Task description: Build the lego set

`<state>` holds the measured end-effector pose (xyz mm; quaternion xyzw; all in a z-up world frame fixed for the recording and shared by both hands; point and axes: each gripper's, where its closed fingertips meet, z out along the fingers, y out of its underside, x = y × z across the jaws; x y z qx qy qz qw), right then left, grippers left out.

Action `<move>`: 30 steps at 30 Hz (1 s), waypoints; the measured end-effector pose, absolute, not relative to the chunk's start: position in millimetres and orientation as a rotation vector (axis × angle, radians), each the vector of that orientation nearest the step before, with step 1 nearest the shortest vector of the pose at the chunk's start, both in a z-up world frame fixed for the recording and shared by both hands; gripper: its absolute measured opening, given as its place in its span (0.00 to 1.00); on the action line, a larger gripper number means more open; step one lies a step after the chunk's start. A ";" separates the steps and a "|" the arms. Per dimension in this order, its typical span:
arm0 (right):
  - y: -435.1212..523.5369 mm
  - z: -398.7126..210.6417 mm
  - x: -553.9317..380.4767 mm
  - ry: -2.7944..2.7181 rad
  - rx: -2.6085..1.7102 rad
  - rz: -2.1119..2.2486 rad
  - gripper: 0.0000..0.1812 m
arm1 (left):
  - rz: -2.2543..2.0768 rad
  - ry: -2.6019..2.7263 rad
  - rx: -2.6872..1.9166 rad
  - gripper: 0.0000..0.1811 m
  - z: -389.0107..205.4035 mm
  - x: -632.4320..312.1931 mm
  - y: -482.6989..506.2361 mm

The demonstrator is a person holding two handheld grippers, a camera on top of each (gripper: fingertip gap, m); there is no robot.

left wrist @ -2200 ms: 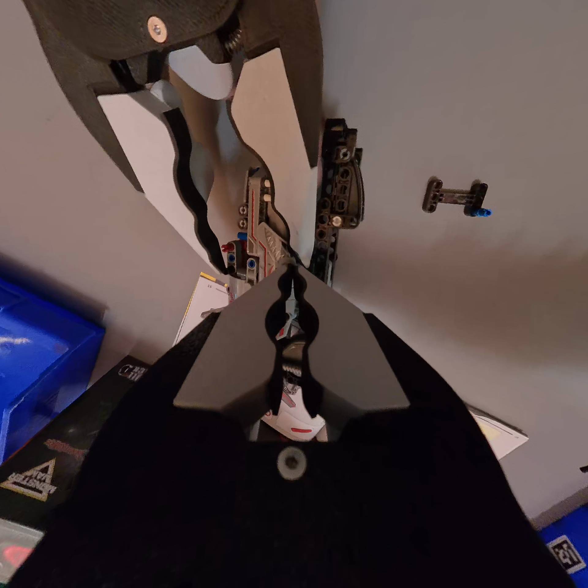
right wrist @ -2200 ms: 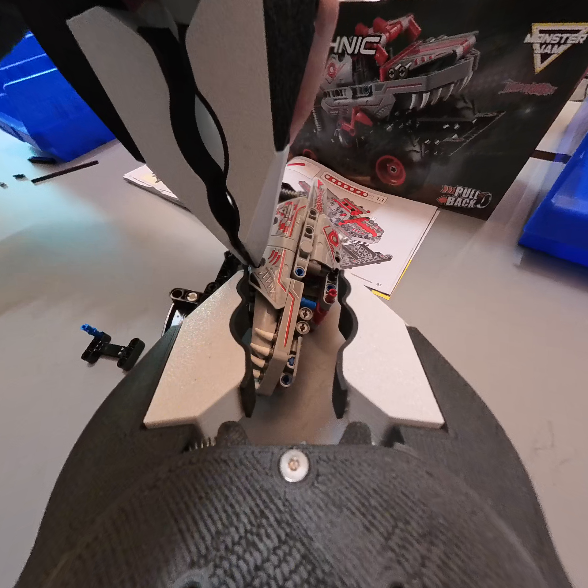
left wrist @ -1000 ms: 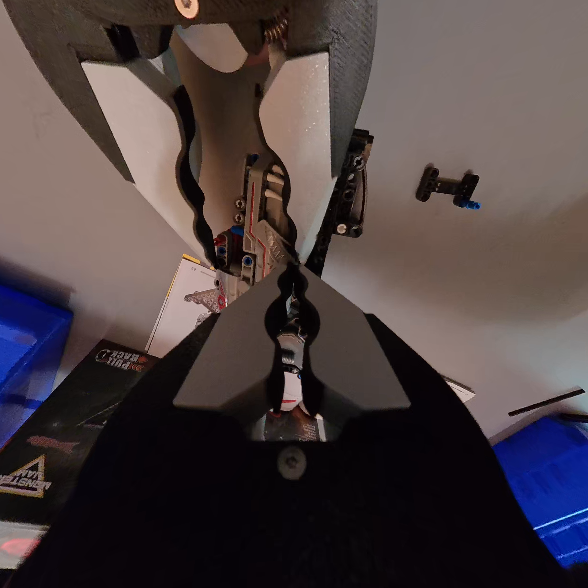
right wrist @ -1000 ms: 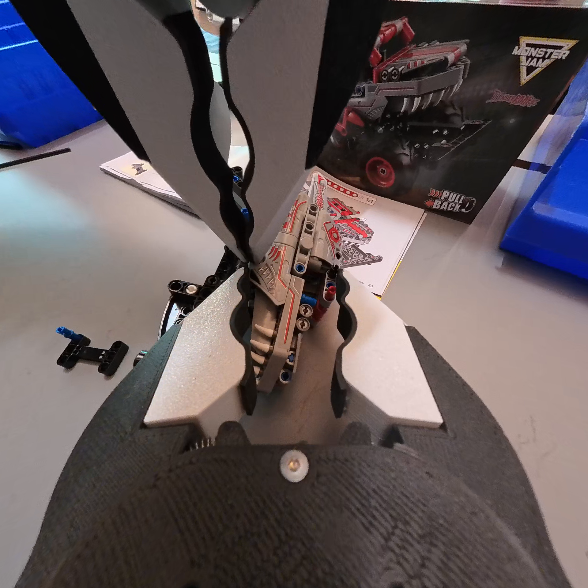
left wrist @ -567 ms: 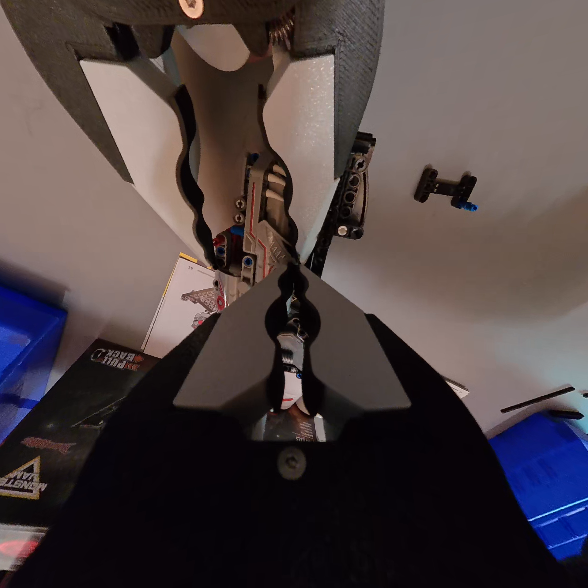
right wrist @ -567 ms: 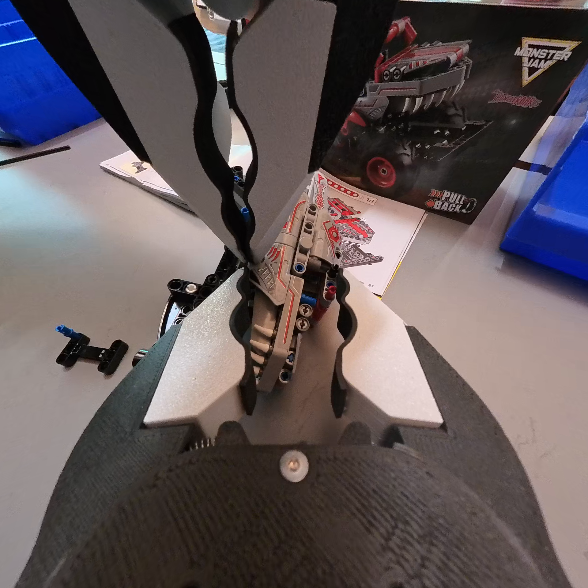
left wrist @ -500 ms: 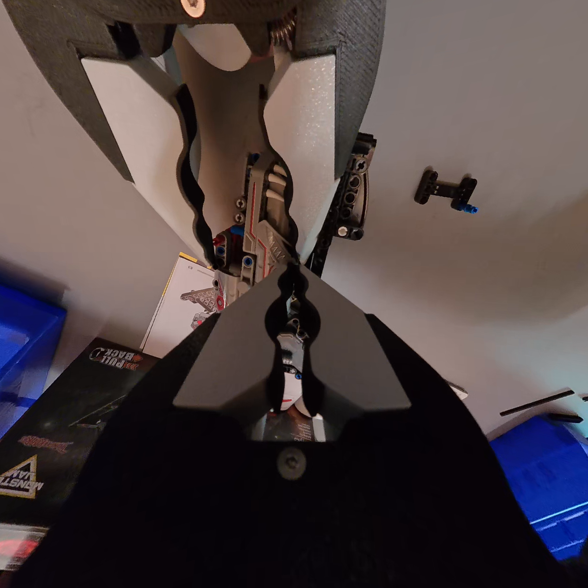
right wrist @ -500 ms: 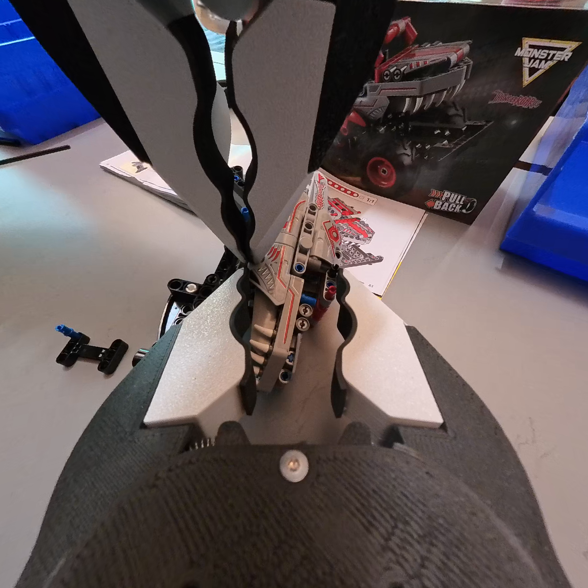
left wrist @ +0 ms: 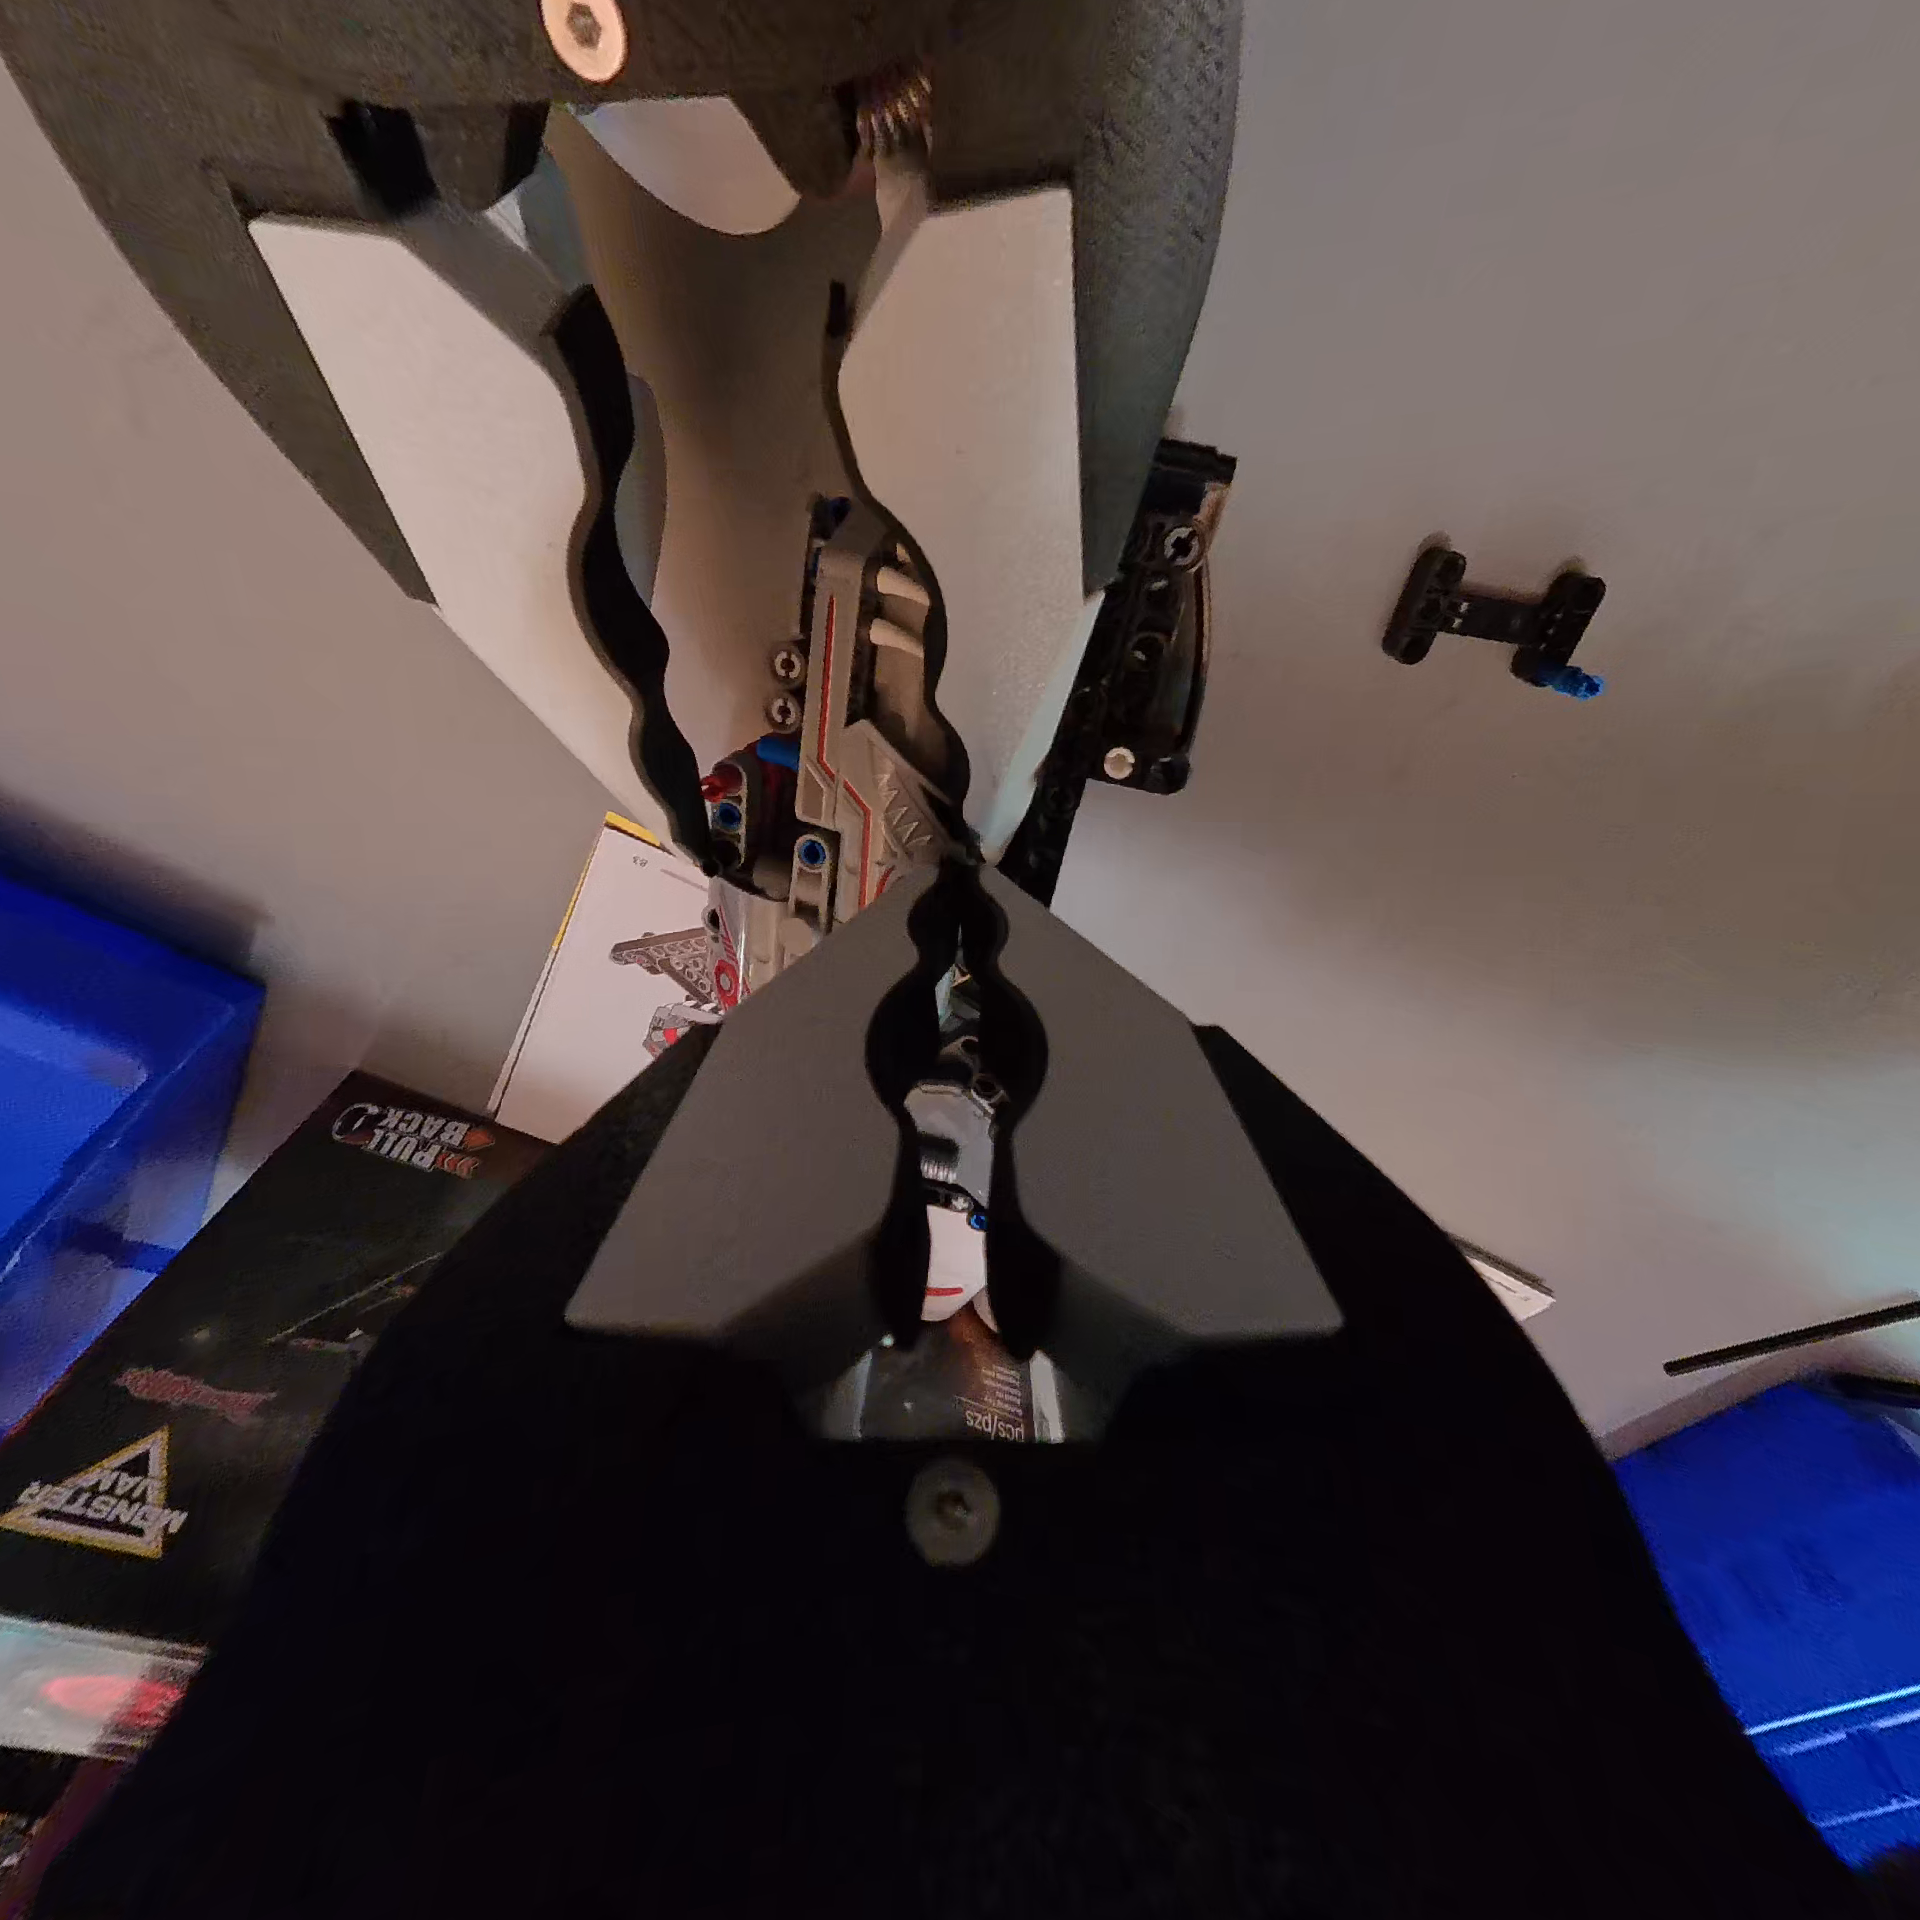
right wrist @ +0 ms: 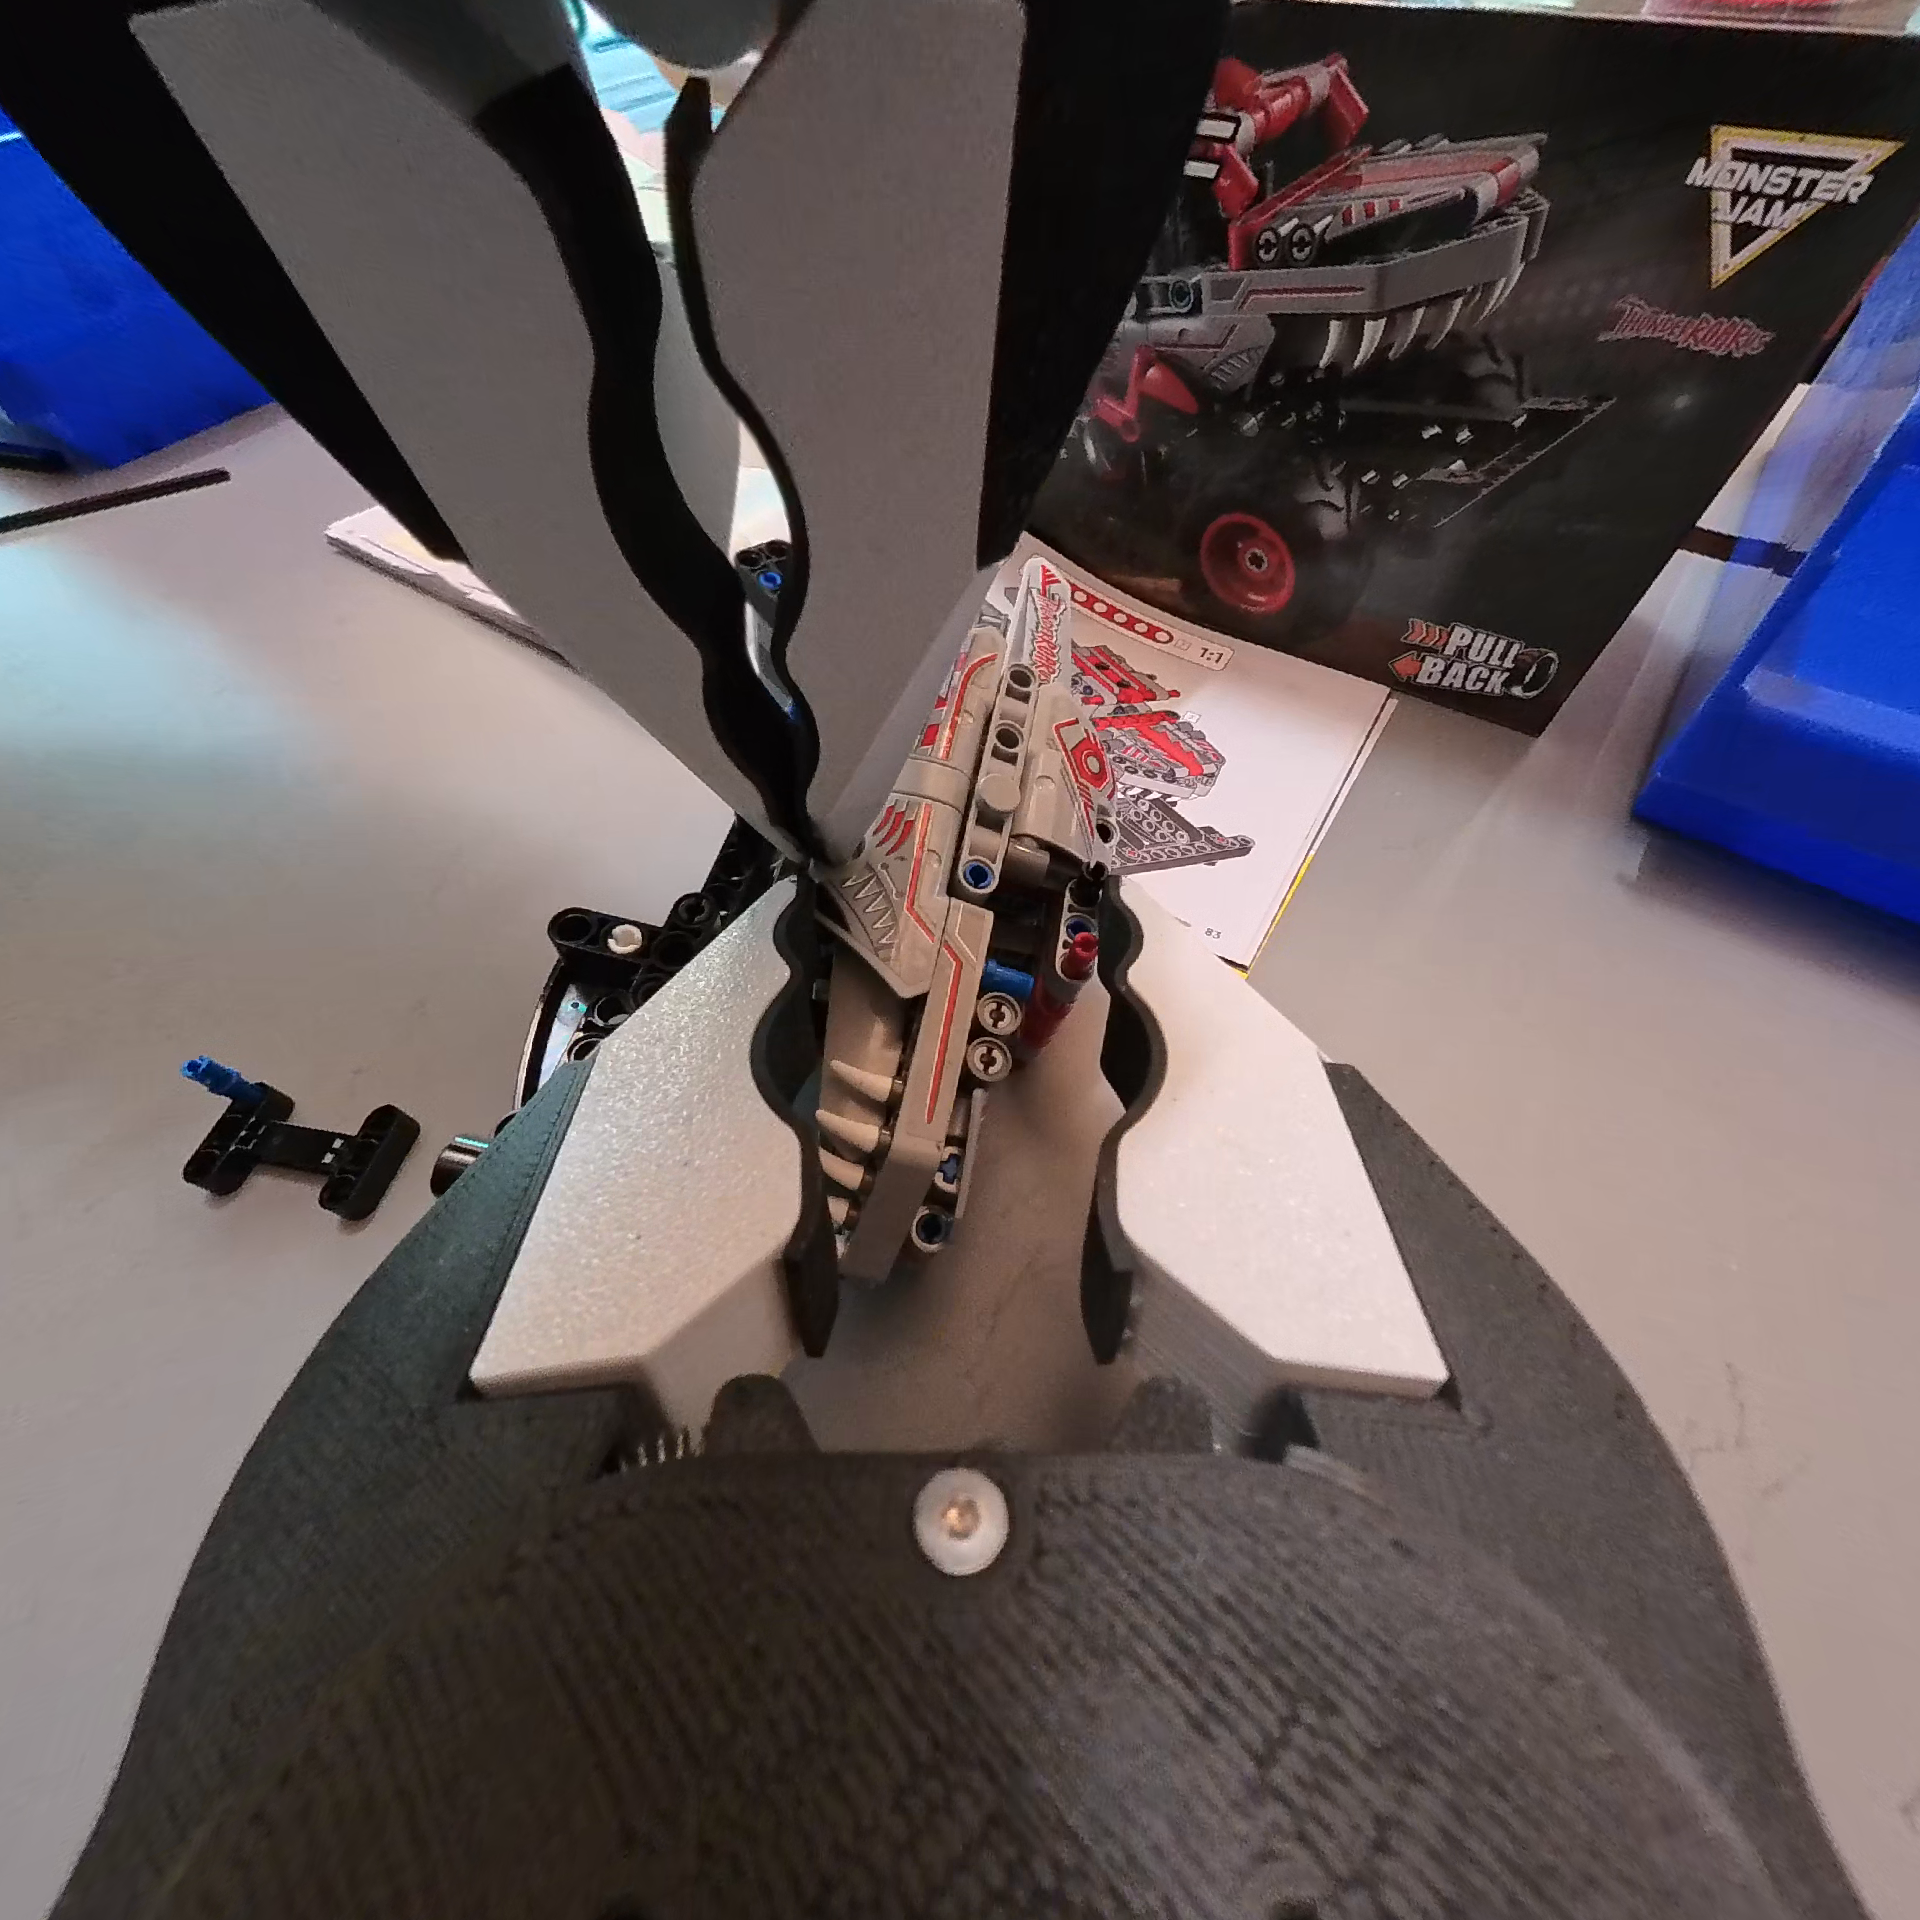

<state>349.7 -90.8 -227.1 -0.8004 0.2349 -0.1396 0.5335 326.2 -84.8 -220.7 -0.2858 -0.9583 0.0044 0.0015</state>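
Seen from the right wrist view, going left to right: a blue plastic bin (right wrist: 94,343) sits at the far left of the pale grey counter (right wrist: 312,790). Nearer lies a small black H-shaped lego connector with a blue pin (right wrist: 296,1138). Beside it, partly hidden, rests a black studded lego frame (right wrist: 623,956). In the middle, the grey and red lego body panel with white teeth (right wrist: 935,997) is held above the counter. The right gripper (right wrist: 951,925) has its fingers spread wide around the panel's near end, its left finger (right wrist: 644,1164) touching the panel. The left gripper (right wrist: 800,842) reaches in from the far side, fingers narrowed to pinch the panel's left edge. Behind lie a white instruction booklet (right wrist: 1278,748), the dark lego box (right wrist: 1455,343), and another blue bin (right wrist: 1808,748) at far right.
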 end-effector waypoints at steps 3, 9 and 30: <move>-90.7 -227.1 349.5 0.558 -1.908 -0.334 0.29 | 0.023 -3.016 -0.896 0.00 -220.8 325.9 -84.7; -90.7 -227.1 349.4 0.558 -1.909 -0.335 0.29 | 0.007 -3.012 -0.908 0.00 -220.9 326.0 -84.9; -95.4 -226.4 339.2 0.394 -1.942 -0.267 0.30 | 0.903 -3.180 -0.606 0.02 -175.8 341.7 -94.3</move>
